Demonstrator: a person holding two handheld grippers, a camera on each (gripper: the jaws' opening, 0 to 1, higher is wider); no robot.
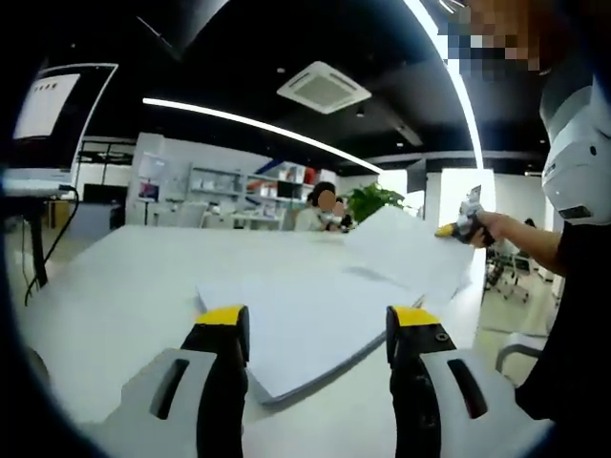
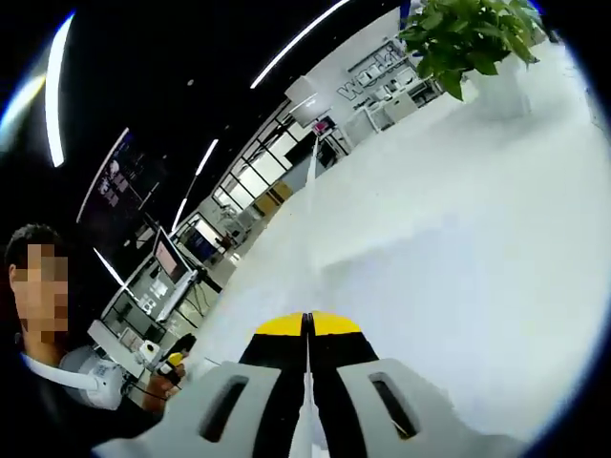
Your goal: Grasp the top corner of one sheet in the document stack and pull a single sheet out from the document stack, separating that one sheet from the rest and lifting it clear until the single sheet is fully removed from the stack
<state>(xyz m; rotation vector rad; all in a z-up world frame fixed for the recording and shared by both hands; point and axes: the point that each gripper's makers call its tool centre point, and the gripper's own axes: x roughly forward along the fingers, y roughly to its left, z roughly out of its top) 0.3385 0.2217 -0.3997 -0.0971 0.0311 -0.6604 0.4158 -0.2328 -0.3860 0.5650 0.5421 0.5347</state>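
A stack of white sheets (image 1: pixel 296 334) lies on the white table (image 1: pixel 124 286), just ahead of my left gripper (image 1: pixel 317 320). Its yellow-tipped jaws stand wide apart with nothing between them. One single sheet (image 1: pixel 410 253) is raised off the stack at the right and tilts up toward my right gripper (image 1: pixel 458 229), which a hand holds by the sheet's far corner. In the right gripper view my right gripper (image 2: pixel 308 324) is shut, and the sheet (image 2: pixel 311 219) runs edge-on from between its jaws as a thin white line.
A potted plant (image 1: pixel 372 198) (image 2: pixel 468 38) stands at the table's far end, near a seated person (image 1: pixel 320 205). A monitor on a stand (image 1: pixel 57 105) is at the left. The person holding the grippers stands at the right edge (image 1: pixel 573 286). The table (image 2: pixel 496 210) stretches wide.
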